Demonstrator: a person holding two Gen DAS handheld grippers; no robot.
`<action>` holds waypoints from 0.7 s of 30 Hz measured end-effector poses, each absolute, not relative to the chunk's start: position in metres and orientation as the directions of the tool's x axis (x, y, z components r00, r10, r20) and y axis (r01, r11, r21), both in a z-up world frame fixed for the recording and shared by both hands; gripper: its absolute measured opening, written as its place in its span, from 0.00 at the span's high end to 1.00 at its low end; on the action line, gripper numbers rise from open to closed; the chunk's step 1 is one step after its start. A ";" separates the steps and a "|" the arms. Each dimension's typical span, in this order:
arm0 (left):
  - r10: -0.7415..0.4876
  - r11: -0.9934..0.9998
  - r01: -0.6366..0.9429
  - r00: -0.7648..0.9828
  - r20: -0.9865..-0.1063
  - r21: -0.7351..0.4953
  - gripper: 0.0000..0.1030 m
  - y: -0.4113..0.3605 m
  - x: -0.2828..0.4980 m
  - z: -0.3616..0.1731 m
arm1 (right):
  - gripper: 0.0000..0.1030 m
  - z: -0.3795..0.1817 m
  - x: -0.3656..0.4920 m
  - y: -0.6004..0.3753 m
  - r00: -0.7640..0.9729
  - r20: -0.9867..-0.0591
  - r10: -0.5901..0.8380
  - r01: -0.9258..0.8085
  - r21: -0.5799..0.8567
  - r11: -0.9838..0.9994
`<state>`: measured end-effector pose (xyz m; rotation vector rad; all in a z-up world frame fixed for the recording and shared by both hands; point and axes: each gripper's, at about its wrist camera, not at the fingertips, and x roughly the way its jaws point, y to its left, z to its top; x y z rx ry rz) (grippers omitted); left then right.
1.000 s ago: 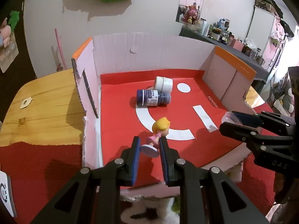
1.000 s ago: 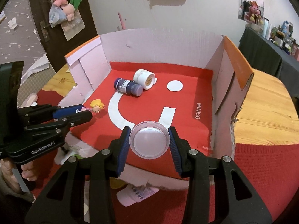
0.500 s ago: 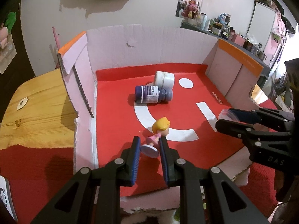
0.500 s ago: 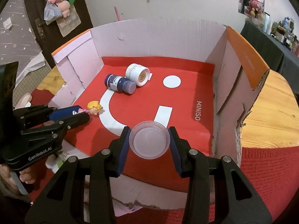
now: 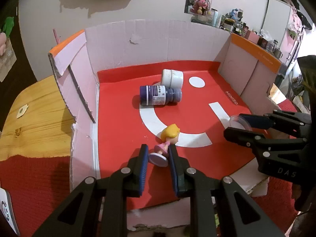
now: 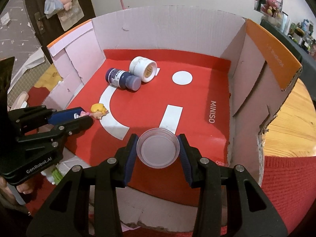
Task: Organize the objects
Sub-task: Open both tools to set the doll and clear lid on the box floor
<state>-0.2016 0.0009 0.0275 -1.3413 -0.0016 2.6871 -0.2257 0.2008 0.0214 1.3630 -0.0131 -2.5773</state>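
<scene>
My left gripper (image 5: 157, 154) is shut on a small blonde doll figurine (image 5: 167, 140) in a pink dress, gripped near its round base, over the front left of the open cardboard box (image 5: 158, 37). It shows from the side in the right wrist view (image 6: 86, 116), doll (image 6: 98, 111) included. My right gripper (image 6: 158, 148) is shut on a clear round plastic container (image 6: 158, 150), over the box's front edge; it also shows in the left wrist view (image 5: 240, 121). A dark blue bottle (image 5: 159, 95) and a white jar (image 5: 171, 78) lie on their sides on the box's red floor.
The box floor is a red sheet (image 6: 197, 102) with white shapes and the word MINISO. The box walls stand on three sides, with orange-edged flaps (image 6: 272, 51). It rests on a wooden table (image 5: 35, 118) with a red cloth (image 6: 286, 187) at the front.
Both grippers have moved forward and down over the box, still holding the doll and the clear container. The bottle and jar have not moved.
</scene>
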 end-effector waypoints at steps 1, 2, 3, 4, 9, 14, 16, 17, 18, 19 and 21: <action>0.126 -0.990 -0.122 -0.593 -0.796 -0.065 0.79 0.000 -0.202 0.028 | 0.62 0.021 -0.226 0.201 -0.541 -0.816 -0.203 0.194 0.114 -0.974; 0.126 -0.990 -0.123 -0.592 -0.796 -0.065 0.79 0.001 -0.202 0.028 | 0.62 0.021 -0.226 0.201 -0.540 -0.817 -0.203 0.194 0.114 -0.974; 0.126 -0.990 -0.123 -0.592 -0.796 -0.065 0.79 0.001 -0.202 0.028 | 0.62 0.022 -0.226 0.201 -0.540 -0.817 -0.203 0.195 0.114 -0.974; 0.125 -0.990 -0.123 -0.593 -0.796 -0.064 0.79 0.001 -0.202 0.028 | 0.62 0.022 -0.226 0.201 -0.539 -0.817 -0.203 0.195 0.114 -0.974; 0.127 -0.990 -0.123 -0.592 -0.796 -0.066 0.79 0.001 -0.202 0.028 | 0.62 0.022 -0.226 0.201 -0.539 -0.817 -0.204 0.195 0.114 -0.974; 0.130 -0.990 -0.121 -0.592 -0.795 -0.072 0.79 0.000 -0.202 0.028 | 0.62 0.022 -0.226 0.202 -0.539 -0.817 -0.204 0.196 0.114 -0.974; 0.131 -0.990 -0.120 -0.592 -0.796 -0.073 0.79 0.000 -0.203 0.028 | 0.61 0.022 -0.226 0.202 -0.539 -0.817 -0.204 0.196 0.113 -0.974; 0.131 -0.990 -0.120 -0.591 -0.796 -0.074 0.79 0.000 -0.203 0.028 | 0.61 0.022 -0.226 0.202 -0.540 -0.817 -0.203 0.197 0.112 -0.974; 0.131 -0.990 -0.120 -0.591 -0.796 -0.073 0.79 0.000 -0.203 0.028 | 0.61 0.022 -0.226 0.202 -0.540 -0.817 -0.202 0.197 0.111 -0.974; 0.130 -0.990 -0.120 -0.591 -0.796 -0.073 0.79 0.000 -0.203 0.028 | 0.61 0.022 -0.226 0.202 -0.541 -0.816 -0.201 0.198 0.109 -0.974; 0.131 -0.990 -0.119 -0.592 -0.796 -0.074 0.79 -0.001 -0.203 0.028 | 0.61 0.022 -0.226 0.202 -0.542 -0.816 -0.202 0.198 0.109 -0.974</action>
